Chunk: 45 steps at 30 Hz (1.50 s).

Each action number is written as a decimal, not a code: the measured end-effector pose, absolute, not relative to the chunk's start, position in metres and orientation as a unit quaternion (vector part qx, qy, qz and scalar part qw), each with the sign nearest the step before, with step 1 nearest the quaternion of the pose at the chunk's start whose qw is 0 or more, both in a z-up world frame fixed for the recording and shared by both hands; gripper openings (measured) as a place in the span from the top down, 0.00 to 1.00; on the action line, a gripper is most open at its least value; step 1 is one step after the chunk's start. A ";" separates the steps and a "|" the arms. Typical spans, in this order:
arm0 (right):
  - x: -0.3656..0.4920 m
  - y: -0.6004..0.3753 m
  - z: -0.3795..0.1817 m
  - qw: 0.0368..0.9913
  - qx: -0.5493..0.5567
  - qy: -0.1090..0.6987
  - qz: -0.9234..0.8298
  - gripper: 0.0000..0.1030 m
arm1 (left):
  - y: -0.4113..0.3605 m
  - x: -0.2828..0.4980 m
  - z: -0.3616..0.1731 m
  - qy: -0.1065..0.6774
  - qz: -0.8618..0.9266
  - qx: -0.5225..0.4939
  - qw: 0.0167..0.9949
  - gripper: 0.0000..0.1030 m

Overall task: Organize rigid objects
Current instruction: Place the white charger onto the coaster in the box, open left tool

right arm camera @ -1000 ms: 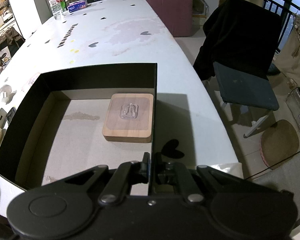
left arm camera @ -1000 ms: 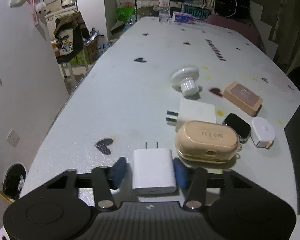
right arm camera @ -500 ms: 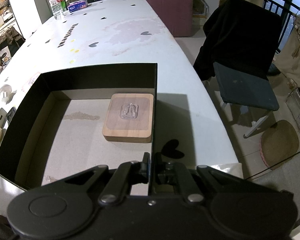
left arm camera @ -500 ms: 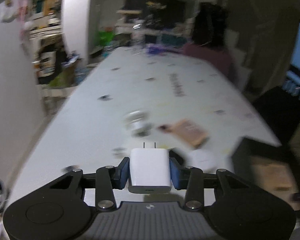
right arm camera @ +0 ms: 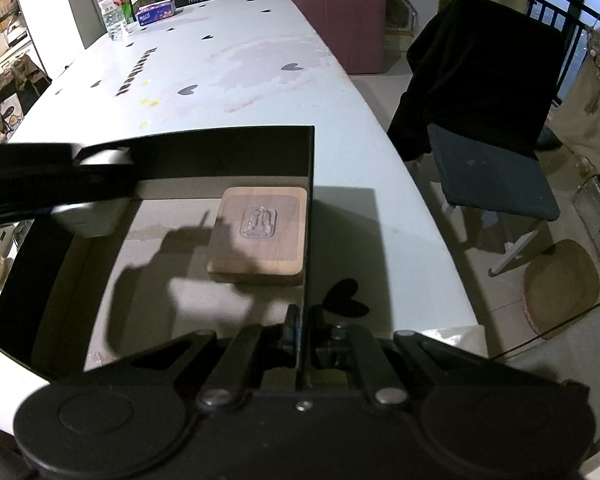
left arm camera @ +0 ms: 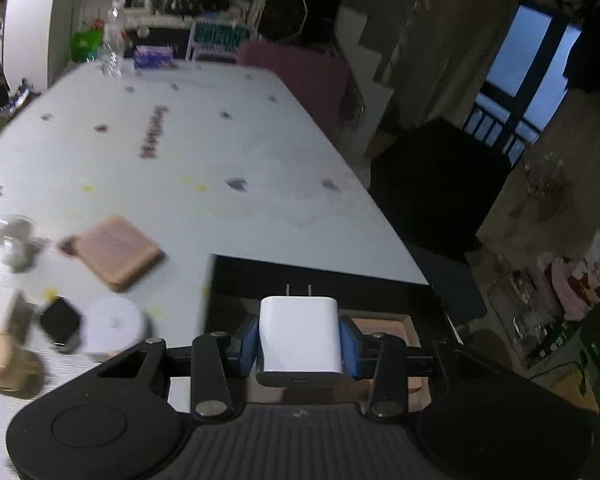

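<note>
Both wrist views look down, close, sharing the black box (left arm camera: 236, 276) (right arm camera: 220, 148).

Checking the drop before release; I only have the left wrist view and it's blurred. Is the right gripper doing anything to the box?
Observer: Yes. The right gripper is shut on the right wall of the box, at its near end.
Operator: Floor free under the charger?
Observer: The charger hangs over the box's far left part. Bare floor shows below it, crossed by a shadow.
Operator: And the wooden block?
Observer: The wooden block lies flat against the right wall, with a clear hook on top.
</note>
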State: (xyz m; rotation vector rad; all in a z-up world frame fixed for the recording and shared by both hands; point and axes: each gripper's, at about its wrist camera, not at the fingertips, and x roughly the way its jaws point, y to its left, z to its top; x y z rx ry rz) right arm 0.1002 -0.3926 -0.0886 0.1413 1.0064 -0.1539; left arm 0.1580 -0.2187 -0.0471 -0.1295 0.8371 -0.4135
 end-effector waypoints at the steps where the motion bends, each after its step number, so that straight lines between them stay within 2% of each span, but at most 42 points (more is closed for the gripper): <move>1: 0.100 -0.392 -0.089 0.871 0.067 0.481 -0.073 0.95 | -0.227 0.162 -0.052 0.408 -0.197 -0.058 0.889 0.58; 8: 0.100 -0.393 -0.089 0.871 0.069 0.481 -0.071 0.95 | -0.255 0.184 -0.076 0.436 -0.191 -0.048 0.878 0.58; 21: 0.101 -0.394 -0.091 0.869 0.067 0.484 -0.070 0.95 | -0.285 0.193 -0.090 0.446 -0.249 -0.103 0.853 0.58; 22: 0.101 -0.395 -0.090 0.870 0.069 0.484 -0.069 0.95 | -0.287 0.192 -0.091 0.447 -0.253 -0.102 0.852 0.56; 24: 0.101 -0.395 -0.090 0.870 0.069 0.484 -0.069 0.95 | -0.287 0.191 -0.091 0.442 -0.262 -0.102 0.852 0.43; 26: 0.101 -0.395 -0.090 0.870 0.068 0.484 -0.069 0.95 | -0.284 0.188 -0.086 0.434 -0.267 -0.101 0.855 0.36; 37: 0.100 -0.395 -0.090 0.870 0.073 0.482 -0.068 0.94 | -0.263 0.169 -0.059 0.418 -0.266 -0.059 0.867 0.22; 45: 0.100 -0.395 -0.090 0.870 0.074 0.482 -0.067 0.94 | -0.239 0.150 -0.047 0.411 -0.257 -0.023 0.874 0.07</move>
